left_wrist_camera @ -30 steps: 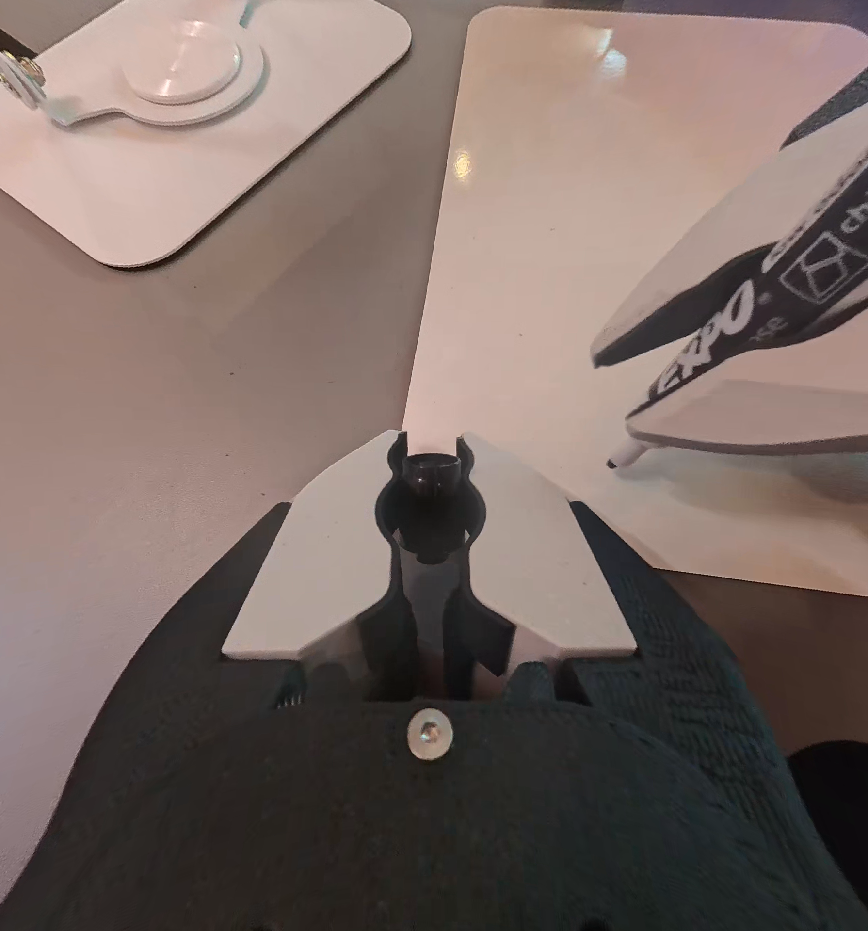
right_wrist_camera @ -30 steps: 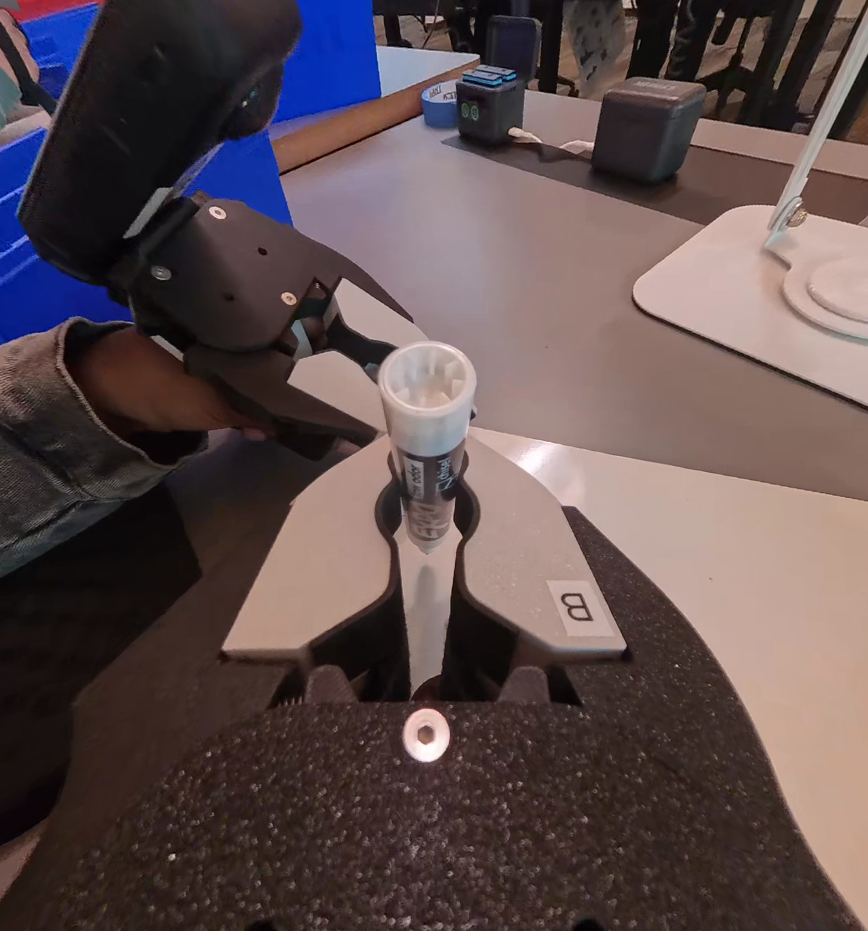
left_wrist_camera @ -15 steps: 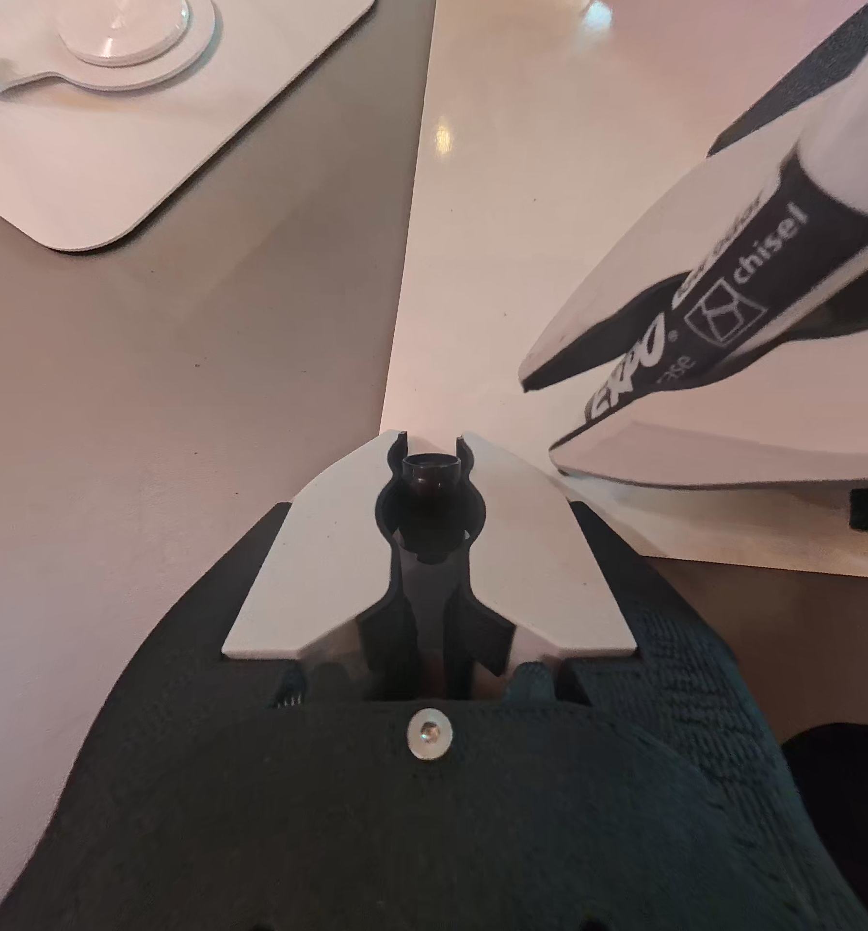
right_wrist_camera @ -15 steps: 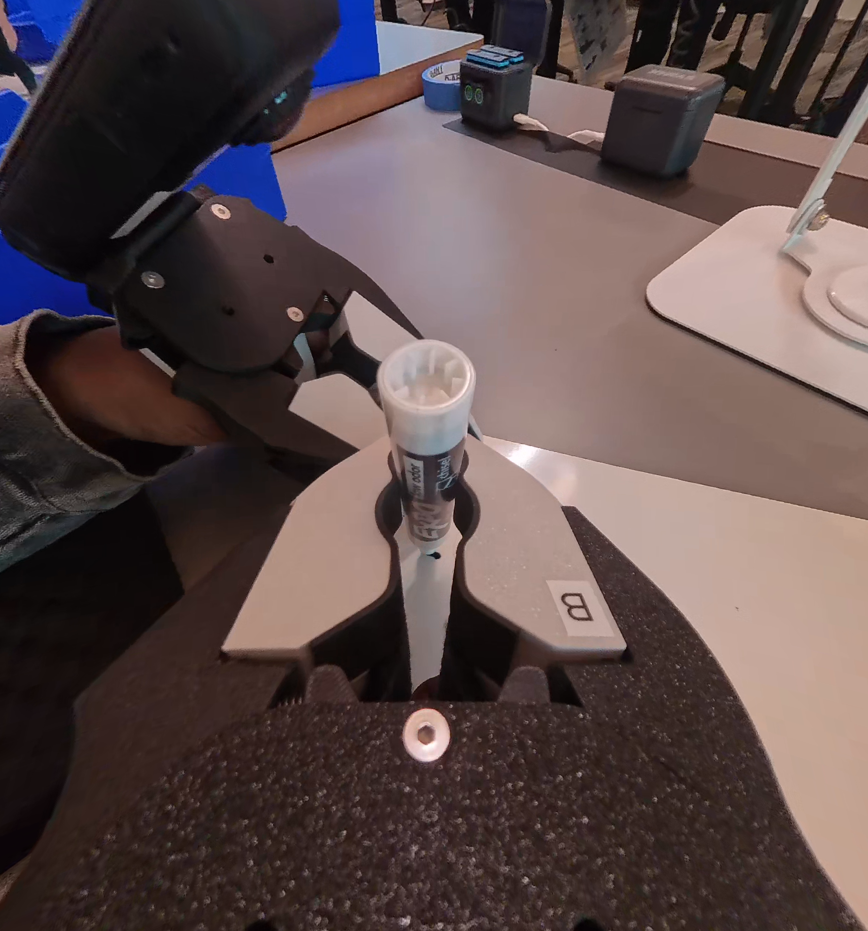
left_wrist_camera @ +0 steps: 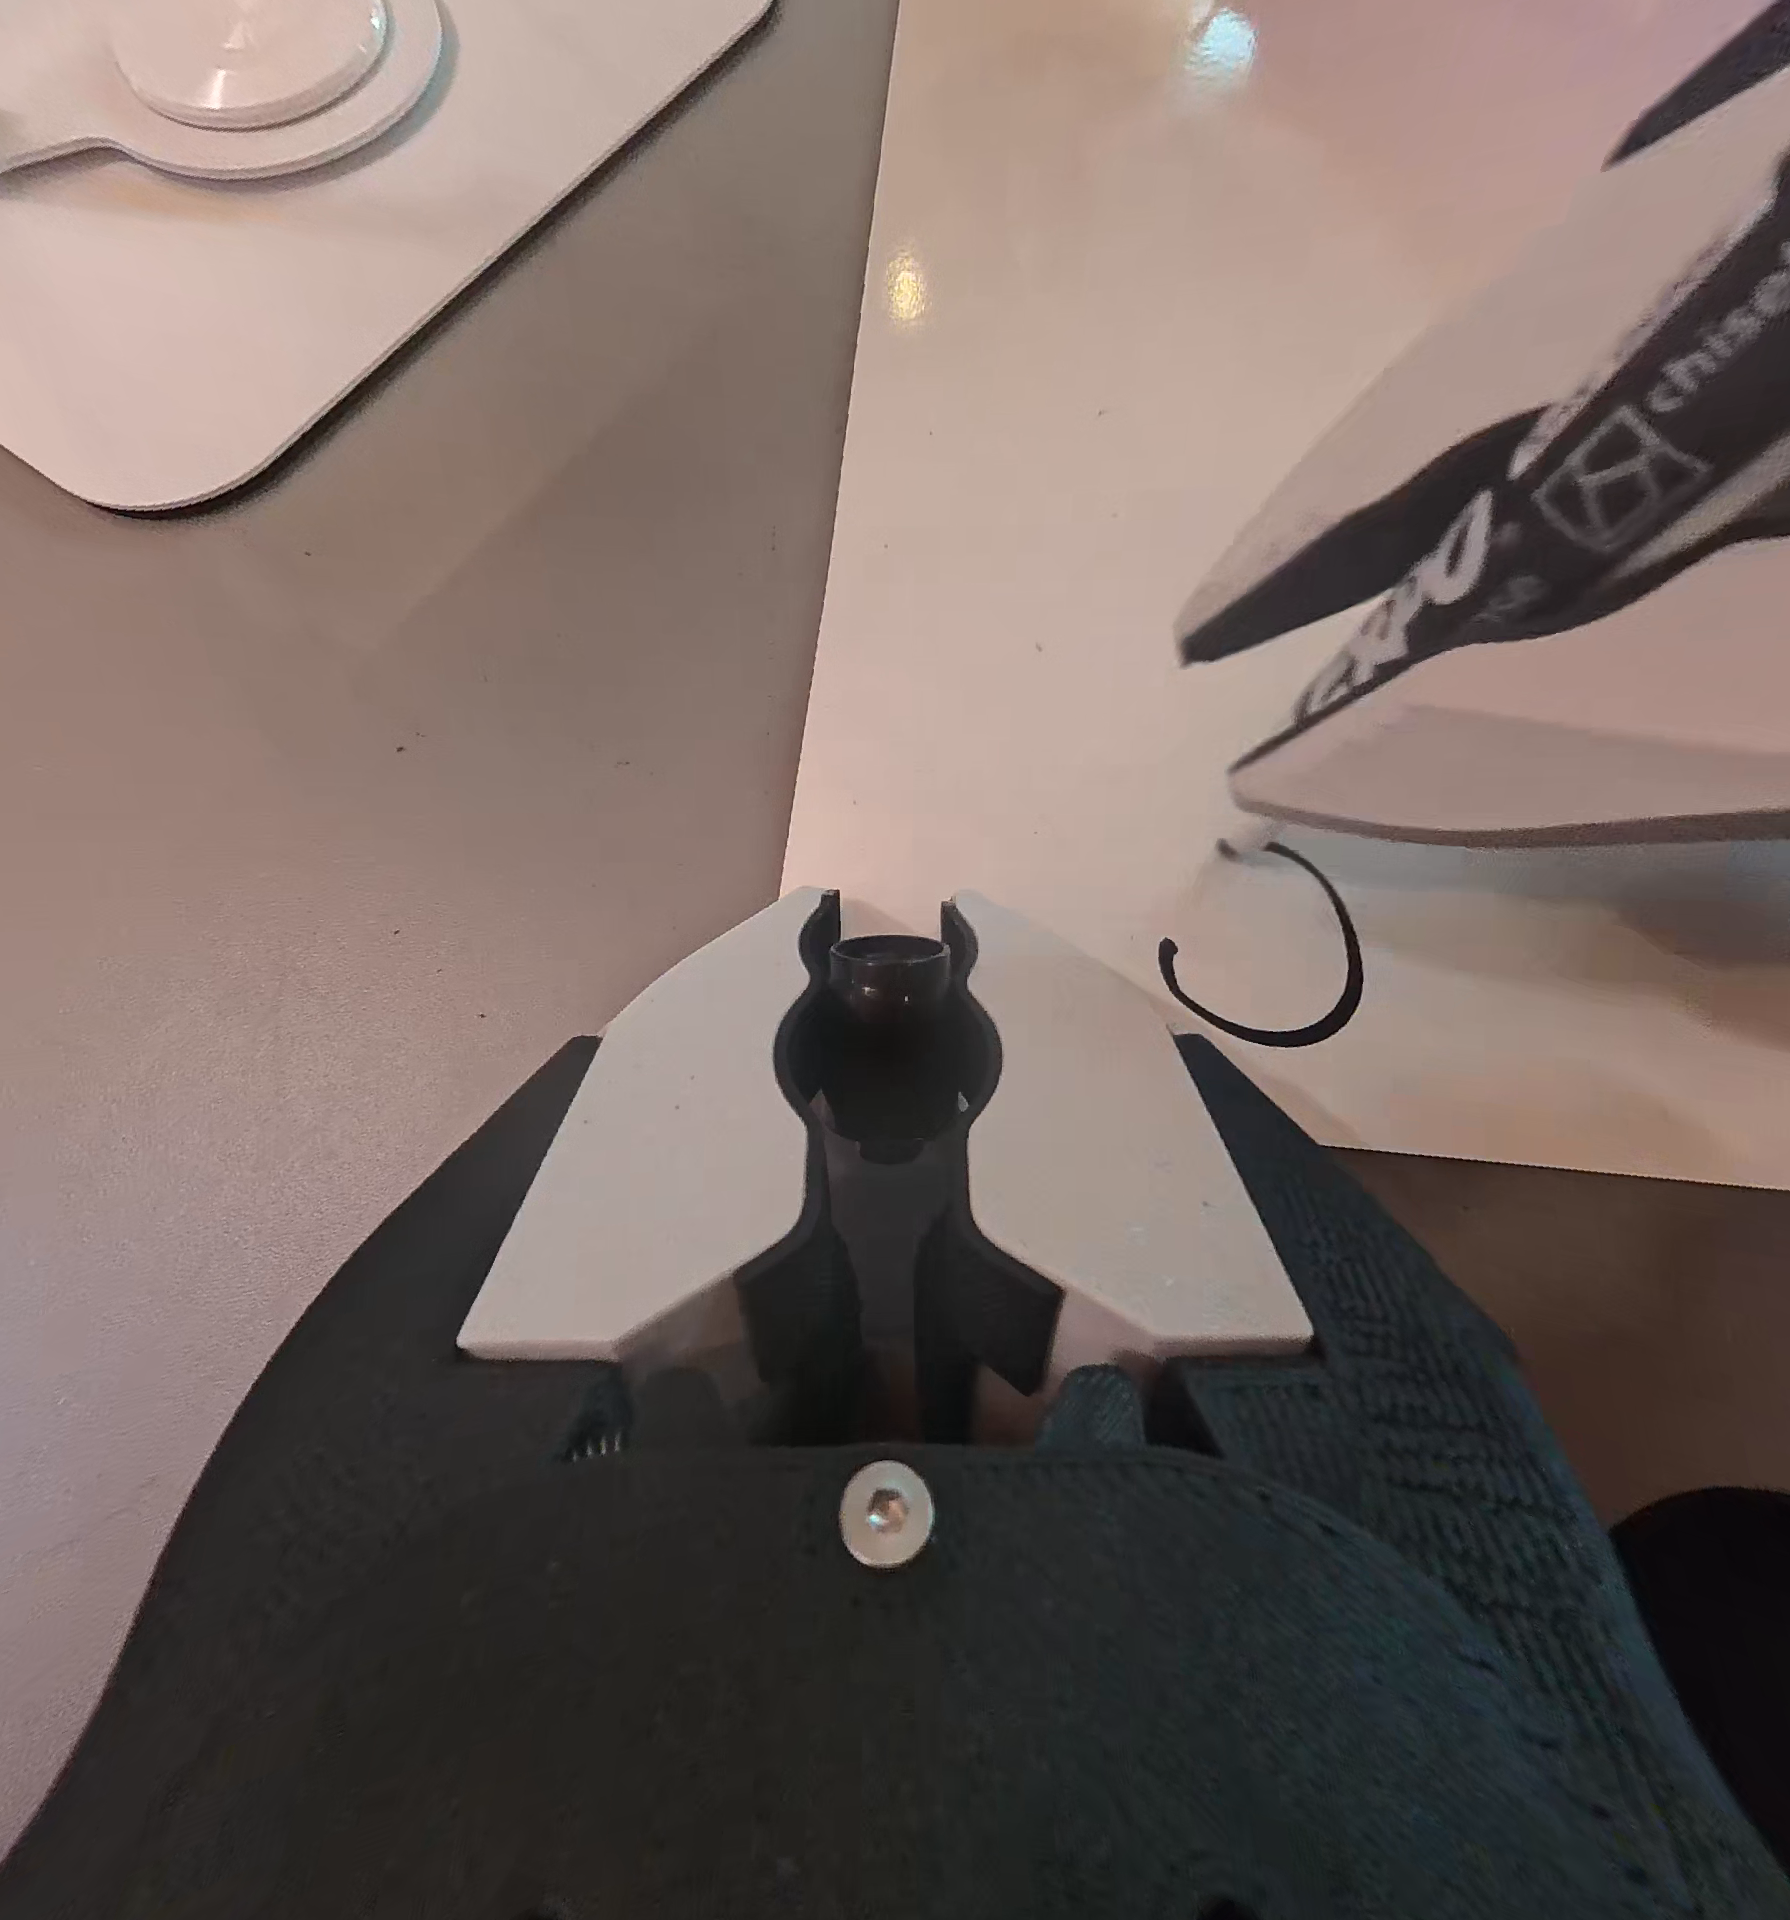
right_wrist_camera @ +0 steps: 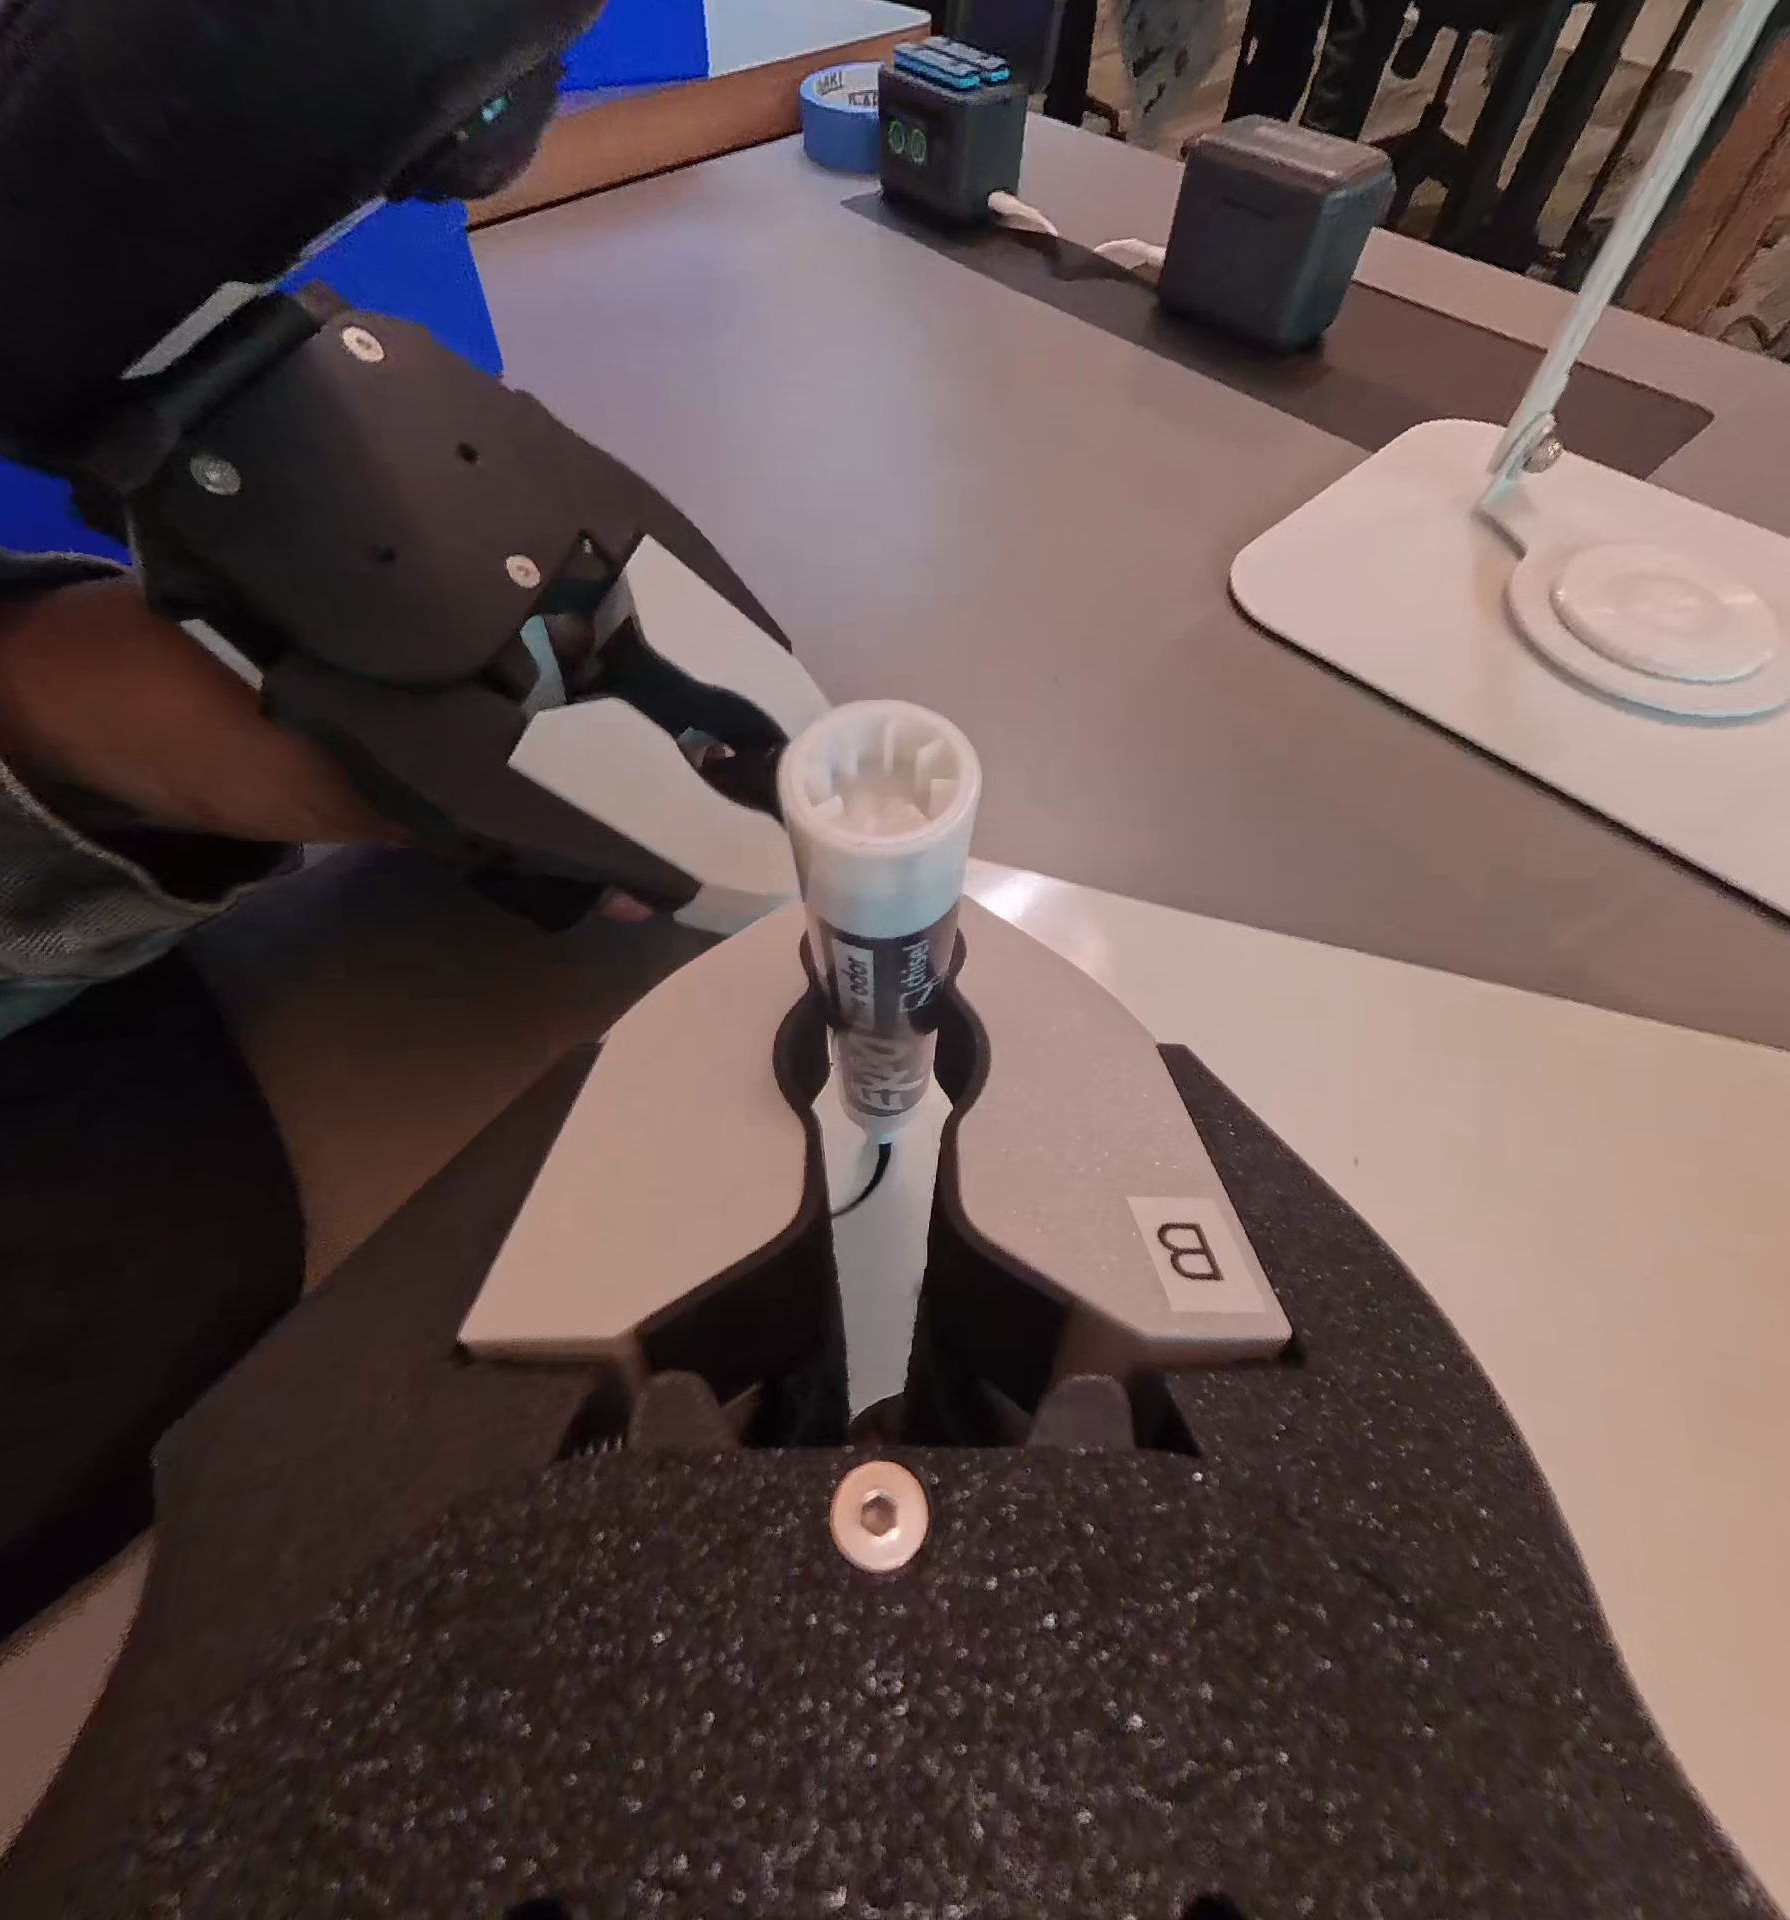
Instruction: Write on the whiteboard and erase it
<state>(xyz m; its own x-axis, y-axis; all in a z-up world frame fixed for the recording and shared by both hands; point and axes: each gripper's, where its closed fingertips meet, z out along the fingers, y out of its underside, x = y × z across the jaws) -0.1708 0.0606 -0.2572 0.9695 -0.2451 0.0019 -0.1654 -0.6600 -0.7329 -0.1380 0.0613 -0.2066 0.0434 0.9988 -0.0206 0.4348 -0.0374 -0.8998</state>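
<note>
The marker (left_wrist_camera: 1556,499) is showing motion blur in the left wrist view, its rear end running off the right edge. Its tip is sitting hidden beneath the right claw (right_wrist_camera: 886,1049) fingers. The whiteboard (left_wrist_camera: 1036,436) is extending past the frame.

Printed band on marker (right_wrist_camera: 886,1023), small label on right tool finger (right_wrist_camera: 1192,1252), roll of blue tape (right_wrist_camera: 837,109) perhaps lettered

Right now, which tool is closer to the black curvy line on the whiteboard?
Right. The right tool holds the marker with its tip on the black curved line. The left tool, holding the black cap, sits beside it at the whiteboard's edge.
</note>
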